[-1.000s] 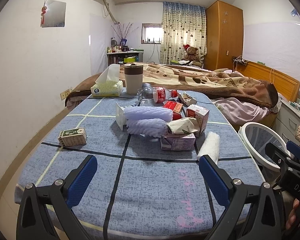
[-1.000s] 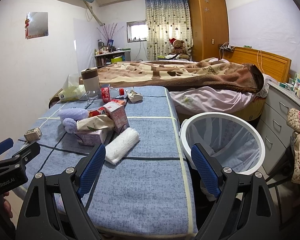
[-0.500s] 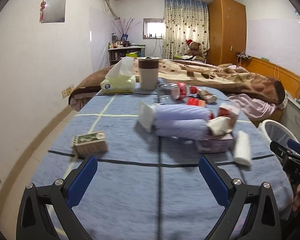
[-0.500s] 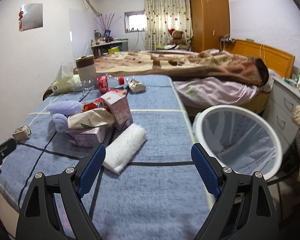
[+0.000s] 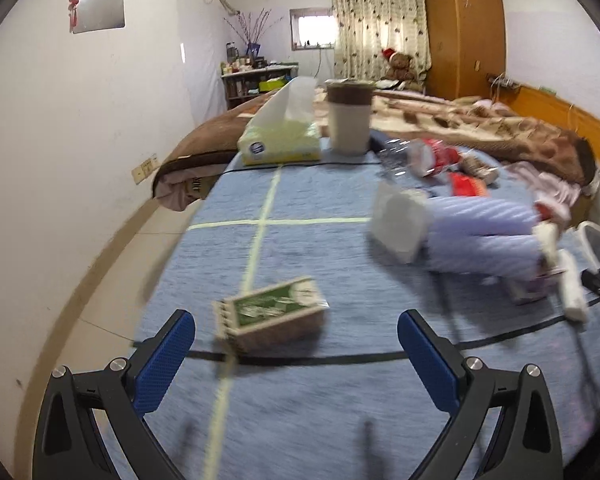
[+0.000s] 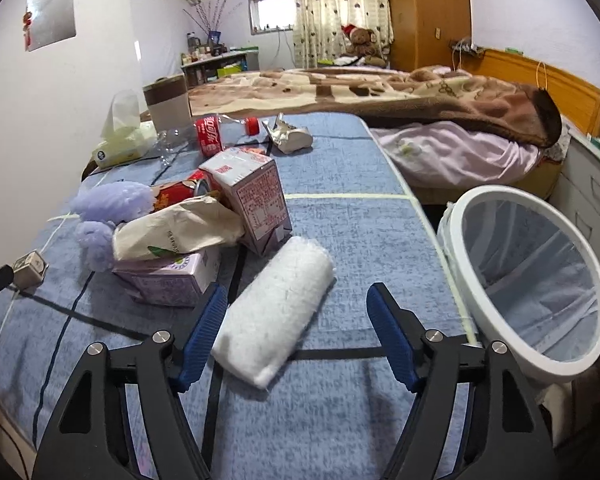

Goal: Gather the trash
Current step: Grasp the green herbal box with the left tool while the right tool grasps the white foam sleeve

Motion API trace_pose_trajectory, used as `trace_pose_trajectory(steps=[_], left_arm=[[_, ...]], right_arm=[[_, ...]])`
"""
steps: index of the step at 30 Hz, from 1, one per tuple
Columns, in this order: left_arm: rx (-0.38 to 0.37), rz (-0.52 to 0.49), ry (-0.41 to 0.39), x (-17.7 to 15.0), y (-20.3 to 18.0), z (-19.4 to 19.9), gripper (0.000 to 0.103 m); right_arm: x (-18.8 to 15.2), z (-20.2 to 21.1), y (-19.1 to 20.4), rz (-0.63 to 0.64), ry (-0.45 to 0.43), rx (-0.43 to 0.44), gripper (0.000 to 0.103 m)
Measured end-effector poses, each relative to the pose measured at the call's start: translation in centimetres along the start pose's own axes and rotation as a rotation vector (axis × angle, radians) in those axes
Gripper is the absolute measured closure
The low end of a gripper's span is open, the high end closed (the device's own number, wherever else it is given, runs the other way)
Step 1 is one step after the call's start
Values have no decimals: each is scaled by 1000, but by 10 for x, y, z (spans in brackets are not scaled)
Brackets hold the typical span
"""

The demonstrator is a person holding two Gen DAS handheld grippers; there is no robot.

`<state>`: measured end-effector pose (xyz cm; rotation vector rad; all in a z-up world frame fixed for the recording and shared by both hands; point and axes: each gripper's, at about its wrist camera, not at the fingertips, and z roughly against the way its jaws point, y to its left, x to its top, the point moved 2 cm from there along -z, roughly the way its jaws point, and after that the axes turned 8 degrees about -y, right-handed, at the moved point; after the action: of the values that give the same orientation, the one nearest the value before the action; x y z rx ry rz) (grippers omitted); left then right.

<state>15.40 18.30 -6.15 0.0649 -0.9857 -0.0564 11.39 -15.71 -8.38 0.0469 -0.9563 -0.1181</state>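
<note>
A pile of trash lies on the blue-covered table (image 6: 340, 216): a white rolled wrap (image 6: 274, 318), pink cartons (image 6: 252, 196), a paper bag (image 6: 176, 232), purple foam rolls (image 5: 484, 232) and a crushed cola bottle (image 6: 210, 134). A small green-and-white carton (image 5: 272, 316) lies alone at the left. My left gripper (image 5: 296, 356) is open, just short of that carton. My right gripper (image 6: 296, 340) is open, with the near end of the white roll between its fingers. A white bin (image 6: 528, 292) with a clear liner stands right of the table.
A tissue box (image 5: 280, 144) and a tall cup (image 5: 350, 116) stand at the table's far end. A bed (image 6: 380, 92) with a brown blanket lies beyond. A grey drawer unit (image 6: 592, 188) stands at the right. The left wall is close.
Both grippers have moved forward and down. The left has swung left to the small green carton. The right has closed in on the white roll.
</note>
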Motion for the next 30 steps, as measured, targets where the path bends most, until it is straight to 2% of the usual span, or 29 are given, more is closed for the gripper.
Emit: trace_pose_trajectory(steps=[6,13,14,15,16,18,22,24,27,30], left_arm=[[-5,-4,46,2,26,-30,0],[-50,-34,101,-4,30,-54,0],[-55,-41,120,-6,29,-60,0],[-60,-45,129,-7,27,-61,0],[-77,-50,137,-8,26,-64,1],[-89,-48,153,-9,23,-67,10],[-124,-29,182,-12,16,-68,19],[-134,-43,183,-13,10,-63,29],[-162,-55,193,-15,-1,-56,38],[-191,-36,205,-17,-9,-49,42]], right_arm=[[3,-12,6,-4,42,-27,29],[4,-22,11,-2,78,-45,29],[5,-24,10,-4,85,-45,32],[5,-25,11,1,88,-45,42],[5,-27,12,13,95,-50,46],[4,-28,13,17,104,-48,48],[5,-27,14,20,104,-45,50],[4,-26,14,21,105,-36,53],[4,-25,14,24,104,-29,59],[3,-23,14,33,99,-20,62]])
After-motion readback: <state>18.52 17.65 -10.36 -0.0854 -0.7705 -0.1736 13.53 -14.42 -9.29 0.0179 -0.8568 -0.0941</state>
